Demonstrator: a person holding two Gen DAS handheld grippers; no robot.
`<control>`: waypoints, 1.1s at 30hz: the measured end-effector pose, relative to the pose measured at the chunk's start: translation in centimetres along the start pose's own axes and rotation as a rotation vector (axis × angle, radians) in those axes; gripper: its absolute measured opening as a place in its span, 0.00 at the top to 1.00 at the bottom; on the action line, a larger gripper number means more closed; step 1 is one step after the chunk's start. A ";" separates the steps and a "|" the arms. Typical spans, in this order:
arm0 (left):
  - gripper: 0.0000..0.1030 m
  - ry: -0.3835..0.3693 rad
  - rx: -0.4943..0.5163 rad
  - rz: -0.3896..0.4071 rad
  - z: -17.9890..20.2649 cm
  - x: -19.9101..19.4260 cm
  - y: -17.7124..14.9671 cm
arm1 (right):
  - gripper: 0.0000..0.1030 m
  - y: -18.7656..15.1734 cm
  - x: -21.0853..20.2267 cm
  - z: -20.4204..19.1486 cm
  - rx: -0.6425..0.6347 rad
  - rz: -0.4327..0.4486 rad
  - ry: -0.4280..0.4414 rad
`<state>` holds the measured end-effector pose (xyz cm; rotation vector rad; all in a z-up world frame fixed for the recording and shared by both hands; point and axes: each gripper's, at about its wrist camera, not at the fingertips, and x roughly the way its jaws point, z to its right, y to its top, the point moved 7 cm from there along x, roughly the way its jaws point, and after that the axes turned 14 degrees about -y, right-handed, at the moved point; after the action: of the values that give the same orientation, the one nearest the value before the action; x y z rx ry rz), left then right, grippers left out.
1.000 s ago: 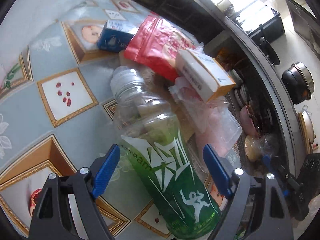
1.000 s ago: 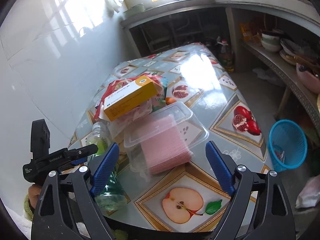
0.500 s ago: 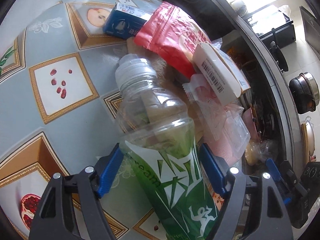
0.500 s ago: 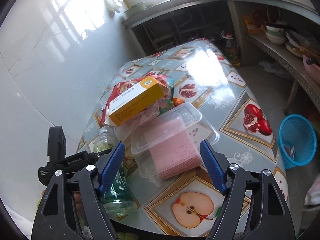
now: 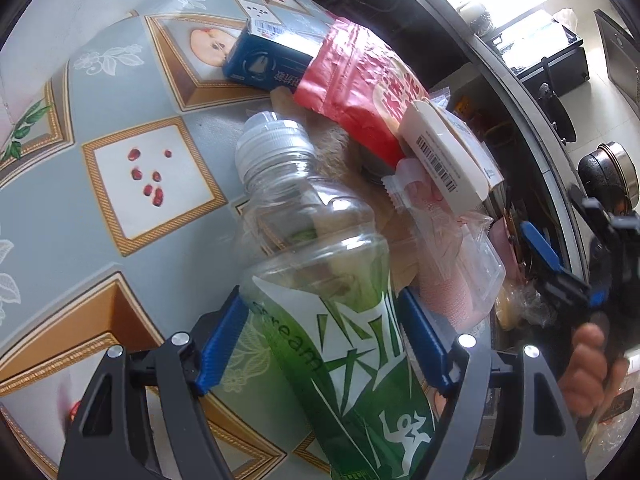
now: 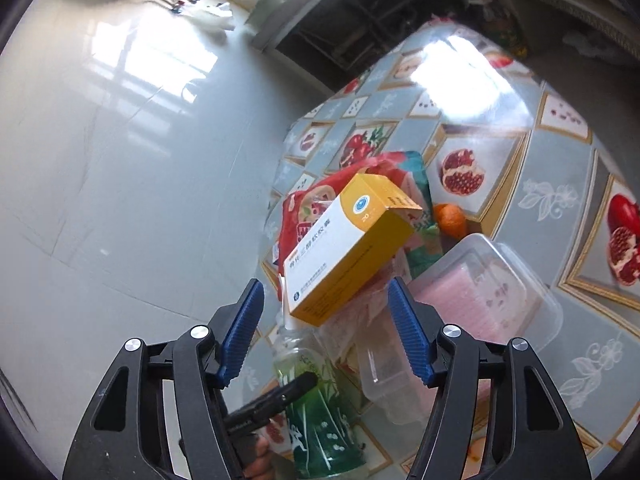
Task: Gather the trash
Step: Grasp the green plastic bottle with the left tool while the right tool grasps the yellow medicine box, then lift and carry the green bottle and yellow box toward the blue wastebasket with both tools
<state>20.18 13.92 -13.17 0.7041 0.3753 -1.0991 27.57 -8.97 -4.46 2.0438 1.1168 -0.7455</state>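
A clear plastic bottle (image 5: 320, 280) with a green label and white cap lies on the table, and my left gripper (image 5: 322, 320) is shut on its labelled body. Beyond it are a red snack bag (image 5: 360, 88), a blue carton (image 5: 260, 64) and a yellow-and-white box (image 5: 440, 160). In the right wrist view the yellow box (image 6: 352, 244) rests tilted on the pile. My right gripper (image 6: 326, 300) is closing, with the box's lower corner between its tips, untouched. The bottle (image 6: 316, 408) lies below it. A clear lidded container (image 6: 480, 300) holding pink sheets sits to the right.
The table's fruit-patterned cloth (image 6: 560, 184) runs back to the right, with a small orange (image 6: 450, 220) behind the pile. A white tiled wall (image 6: 120, 160) stands close on the left. A dark pot (image 5: 608, 172) sits on the counter at right. A hand (image 5: 588, 368) holds the right gripper.
My left gripper's pads closed in from beside the bottle onto it. My right gripper swung left and rolled, from over the clear container to the yellow box, its jaws narrowing.
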 end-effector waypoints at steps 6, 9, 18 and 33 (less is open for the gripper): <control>0.28 -0.008 0.019 -0.001 -0.4 -0.5 0.2 | 0.46 1.4 2.5 1.5 0.131 -0.072 -0.030; 0.28 -0.013 0.025 -0.001 -0.5 -0.5 0.4 | 0.47 1.5 2.9 1.7 0.159 -0.083 -0.029; 0.28 -0.021 0.029 -0.002 -0.3 -0.5 0.3 | 0.58 2.1 4.2 1.8 0.199 -0.104 -0.028; 0.28 -0.015 0.027 0.001 -0.3 -0.6 0.3 | 0.66 2.4 3.8 2.1 0.218 -0.098 0.011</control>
<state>20.28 14.59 -12.91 0.7193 0.3480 -1.1097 31.07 -9.74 -7.88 2.1868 1.1935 -0.9412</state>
